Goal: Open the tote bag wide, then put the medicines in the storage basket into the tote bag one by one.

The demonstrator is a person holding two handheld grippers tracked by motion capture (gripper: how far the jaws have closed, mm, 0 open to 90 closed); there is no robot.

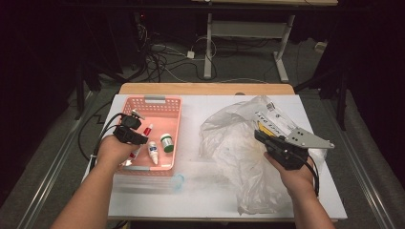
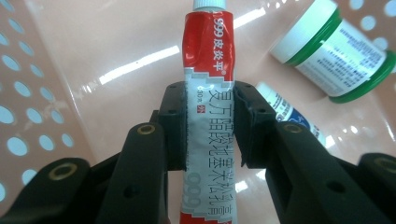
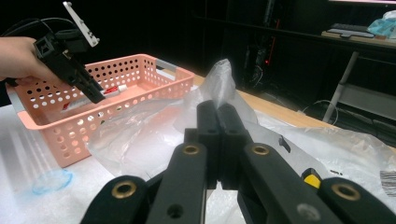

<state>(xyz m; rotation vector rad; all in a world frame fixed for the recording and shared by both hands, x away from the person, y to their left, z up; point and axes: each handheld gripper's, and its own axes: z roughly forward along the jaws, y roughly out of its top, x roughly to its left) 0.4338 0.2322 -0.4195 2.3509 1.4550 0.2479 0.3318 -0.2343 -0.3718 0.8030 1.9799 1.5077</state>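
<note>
A red and white ointment tube (image 2: 210,56) is clamped crosswise between the jaws of my left gripper (image 2: 210,126), its white cap pointing away. This gripper (image 1: 141,140) hovers inside the pink perforated basket (image 1: 153,100), and the tube (image 1: 147,129) stands just above the basket floor. My right gripper (image 3: 218,109) has its jaws pressed together on a fold of the crumpled clear plastic bag (image 3: 154,135), which peaks right above the tips. In the high view this gripper (image 1: 260,136) sits at the right side of the bag (image 1: 229,138).
A green-lidded white jar (image 2: 334,51) and a small white bottle with a blue label (image 2: 289,112) lie on the basket floor. A yellow and black item (image 3: 312,178) lies in the bag. A clear blue-tinted ring (image 1: 177,180) lies in front of the basket.
</note>
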